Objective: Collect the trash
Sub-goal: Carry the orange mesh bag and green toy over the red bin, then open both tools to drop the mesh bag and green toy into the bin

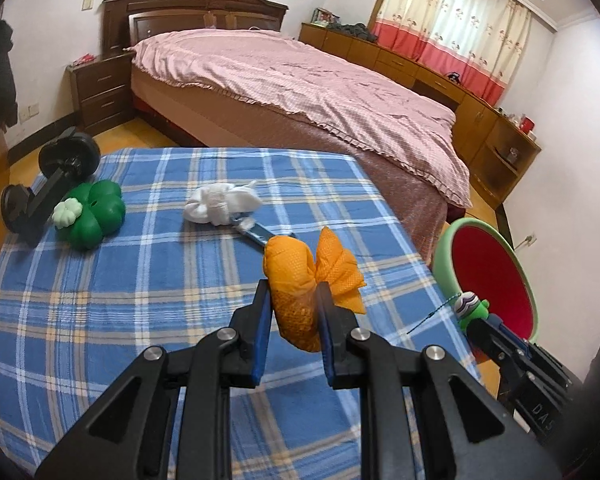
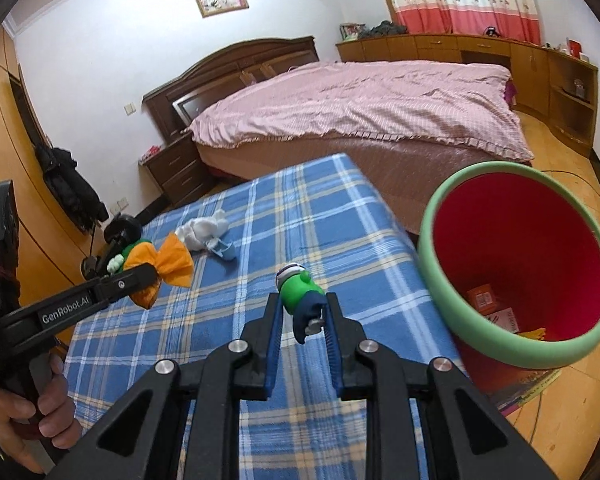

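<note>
My left gripper (image 1: 293,292) is shut on a crumpled orange mesh bundle (image 1: 300,272), held a little above the blue plaid tablecloth (image 1: 140,280). The right wrist view shows that bundle (image 2: 172,264) at the left gripper's (image 2: 146,274) tips. My right gripper (image 2: 303,300) is shut on a small green and blue toy figure (image 2: 300,290) with a striped head, lifted over the table's right part. The left wrist view shows this figure (image 1: 470,308) at the right gripper (image 1: 480,322). A bin with a red inside and a green rim (image 2: 432,280) stands off the table's right edge, its rim (image 1: 444,248) tilted toward me.
On the cloth lie a white sock bundle (image 1: 220,204), a blue tool (image 1: 256,236), a green clover-shaped toy (image 1: 96,212) and a black dumbbell-like stand (image 1: 48,184). The bin holds an orange box (image 2: 484,298). A pink-covered bed (image 1: 300,80) stands beyond the table.
</note>
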A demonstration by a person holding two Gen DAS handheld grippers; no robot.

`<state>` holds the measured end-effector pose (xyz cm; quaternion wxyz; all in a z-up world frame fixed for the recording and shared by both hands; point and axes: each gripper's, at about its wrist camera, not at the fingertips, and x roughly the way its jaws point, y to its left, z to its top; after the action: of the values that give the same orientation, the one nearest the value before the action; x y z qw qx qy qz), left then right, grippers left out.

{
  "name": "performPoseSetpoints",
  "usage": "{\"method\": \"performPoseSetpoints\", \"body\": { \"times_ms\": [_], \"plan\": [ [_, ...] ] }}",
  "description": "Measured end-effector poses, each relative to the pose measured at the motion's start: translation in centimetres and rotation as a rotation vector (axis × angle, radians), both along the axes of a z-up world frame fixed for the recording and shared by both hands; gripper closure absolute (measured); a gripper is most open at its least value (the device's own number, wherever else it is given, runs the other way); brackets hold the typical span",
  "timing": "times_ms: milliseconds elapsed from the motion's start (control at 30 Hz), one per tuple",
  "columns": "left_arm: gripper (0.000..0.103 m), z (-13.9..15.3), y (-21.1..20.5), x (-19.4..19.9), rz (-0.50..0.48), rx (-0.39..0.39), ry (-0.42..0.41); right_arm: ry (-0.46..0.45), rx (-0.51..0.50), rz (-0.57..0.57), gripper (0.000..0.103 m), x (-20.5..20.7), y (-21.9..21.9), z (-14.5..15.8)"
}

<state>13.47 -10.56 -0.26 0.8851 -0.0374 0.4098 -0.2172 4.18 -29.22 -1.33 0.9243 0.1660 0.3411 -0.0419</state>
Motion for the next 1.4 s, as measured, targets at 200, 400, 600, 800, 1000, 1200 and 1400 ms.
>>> {"method": "performPoseSetpoints", "body": {
  "times_ms": [200,400,600,800,1000,1200,1400],
  "plan": [
    [0.082,0.7,-2.1,-1.0,-0.04,0.008,-0.016,-0.044,-0.006,-0.039,0.08,-1.9,-1.6,1.3],
    [0.082,1.4,-4.5,-1.6,-0.09,0.019,-0.031,-0.08,-0.007,-0.087,0.081,-3.2,-3.9,2.5],
    [0.082,1.9,-7.2,-1.8,-0.16,-0.014,-0.02,-0.095,-0.005,-0.146,0.08,-4.1,-6.4,3.1],
    [0.082,2.4,-10.5,-1.8,-0.226,-0.002,-0.032,-0.099,-0.005,-0.207,0.08,-4.8,-8.9,3.2],
    [0.082,2.0,-13.9,-1.8,-0.291,0.005,-0.022,-0.1,-0.007,-0.268,0.08,-5.5,-11.6,3.2],
    [0.082,0.7,-17.3,-1.9,-0.355,0.028,0.004,-0.075,0.004,-0.325,0.08,-5.7,-14.5,2.1],
    [0.082,-0.9,-20.1,-1.7,-0.398,0.051,0.037,-0.026,0.026,-0.369,0.08,-5.8,-16.8,0.3]
  ]
}}
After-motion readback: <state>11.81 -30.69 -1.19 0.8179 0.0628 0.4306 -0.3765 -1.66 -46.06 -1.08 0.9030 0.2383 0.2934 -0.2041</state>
